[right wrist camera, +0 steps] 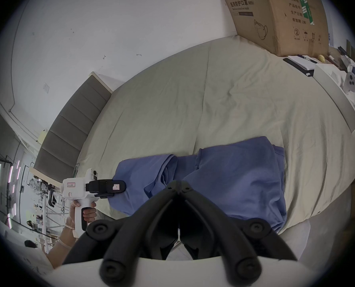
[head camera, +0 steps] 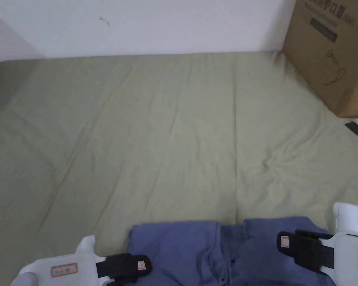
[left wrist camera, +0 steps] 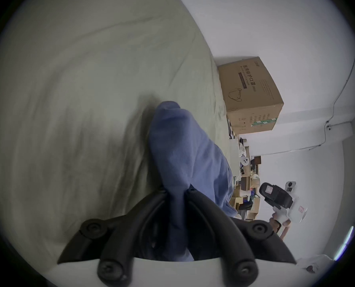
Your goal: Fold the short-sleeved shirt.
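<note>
At the left of the head view, the left gripper reaches in from the lower edge, its black tips at the left border of the blue shirt. In the left gripper view its two jaws are pressed together on a bunched fold of that blue cloth, which runs up from between them and rises away over the bed. The shirt itself lies rumpled along the near edge of the pale green sheet, its top edge roughly straight, with a darker crease running down its middle. The rest of the sheet stretches bare toward the white wall, marked by long wrinkles. Farther right, the right gripper sits over the shirt's right side; in the right gripper view its jaws meet at their tips just above the blue fabric, though whether any cloth is pinched between them is hard to tell. At the far right corner a cardboard box stands on the bed against the wall.
</note>
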A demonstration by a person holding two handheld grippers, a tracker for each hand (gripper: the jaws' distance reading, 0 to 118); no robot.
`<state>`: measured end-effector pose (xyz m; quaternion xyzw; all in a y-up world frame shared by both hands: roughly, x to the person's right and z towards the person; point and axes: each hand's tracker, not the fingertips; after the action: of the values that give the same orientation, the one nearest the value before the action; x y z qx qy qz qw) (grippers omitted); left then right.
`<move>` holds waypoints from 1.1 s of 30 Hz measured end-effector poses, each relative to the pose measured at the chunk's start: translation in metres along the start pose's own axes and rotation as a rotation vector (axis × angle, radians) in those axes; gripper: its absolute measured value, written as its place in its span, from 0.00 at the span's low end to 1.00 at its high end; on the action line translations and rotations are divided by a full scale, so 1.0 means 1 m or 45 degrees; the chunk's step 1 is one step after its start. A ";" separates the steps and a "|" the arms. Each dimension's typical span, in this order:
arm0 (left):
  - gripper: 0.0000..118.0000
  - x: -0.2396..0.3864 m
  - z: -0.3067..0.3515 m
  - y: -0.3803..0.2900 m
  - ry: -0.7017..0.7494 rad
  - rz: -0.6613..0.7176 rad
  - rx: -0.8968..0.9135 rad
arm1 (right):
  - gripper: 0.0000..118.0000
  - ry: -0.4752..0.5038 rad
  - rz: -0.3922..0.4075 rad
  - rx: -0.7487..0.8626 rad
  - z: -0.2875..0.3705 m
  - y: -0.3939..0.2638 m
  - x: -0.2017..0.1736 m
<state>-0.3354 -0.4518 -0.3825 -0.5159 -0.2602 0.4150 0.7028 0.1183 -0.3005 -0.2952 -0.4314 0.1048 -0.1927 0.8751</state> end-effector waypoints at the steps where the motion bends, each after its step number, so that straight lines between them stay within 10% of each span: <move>1: 0.05 0.000 0.003 0.004 -0.002 -0.023 -0.017 | 0.00 -0.001 -0.005 0.007 -0.001 0.001 -0.001; 20: 0.06 -0.001 0.177 0.010 0.398 -0.056 0.349 | 0.00 0.111 0.050 0.051 -0.015 0.000 -0.037; 33: 0.06 0.189 0.052 -0.023 0.515 -0.586 0.161 | 0.00 0.073 -0.028 0.082 0.009 -0.010 0.009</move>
<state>-0.2713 -0.2668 -0.3552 -0.4708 -0.1985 0.1493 0.8465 0.1273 -0.3038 -0.2822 -0.3986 0.1186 -0.2179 0.8829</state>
